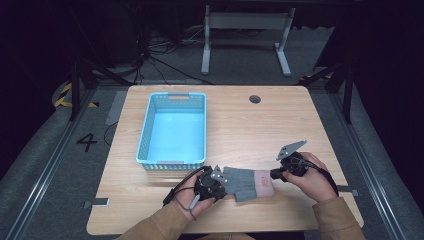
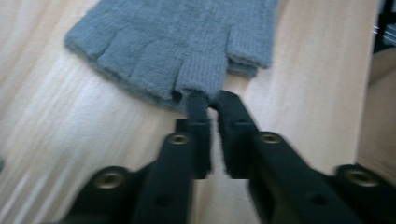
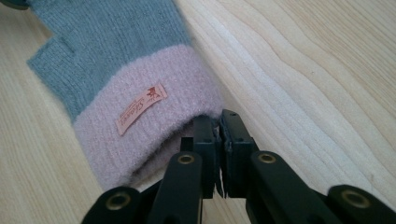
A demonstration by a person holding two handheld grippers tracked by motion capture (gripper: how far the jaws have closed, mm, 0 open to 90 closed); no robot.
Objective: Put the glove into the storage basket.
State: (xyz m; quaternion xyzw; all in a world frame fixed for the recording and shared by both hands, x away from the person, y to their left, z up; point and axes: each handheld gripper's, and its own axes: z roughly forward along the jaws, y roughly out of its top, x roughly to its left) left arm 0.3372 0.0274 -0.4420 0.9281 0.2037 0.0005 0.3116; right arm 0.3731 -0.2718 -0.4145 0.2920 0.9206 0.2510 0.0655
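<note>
A grey glove (image 1: 245, 183) with a pink cuff (image 1: 263, 183) is lying flat on the surface (image 1: 240, 125), near its front edge, stretched between the two tools. Its finger end is pointing toward the left tool (image 1: 218, 181) and its cuff toward the right tool (image 1: 276, 174).

In the left gripper view, the left tool (image 2: 213, 100) is sitting at the tip of one of the glove's (image 2: 177, 42) short fingers. Its jaws are standing slightly apart, with a narrow gap between them; the tips are reaching the knit edge, but nothing is pressed between them.

In the right gripper view, the right tool (image 3: 215, 122) is sitting at the rim of the cuff (image 3: 140, 135), which is carrying a small sewn label (image 3: 141, 108). Its jaws are nearly together, and whether they are pinching the rim cannot be told, since the fuzzy edge is hiding the tips.

A blue basket (image 1: 145, 135) is standing on the surface behind the left tool, well apart from the glove. Both hands are holding the tools low over the wood.
</note>
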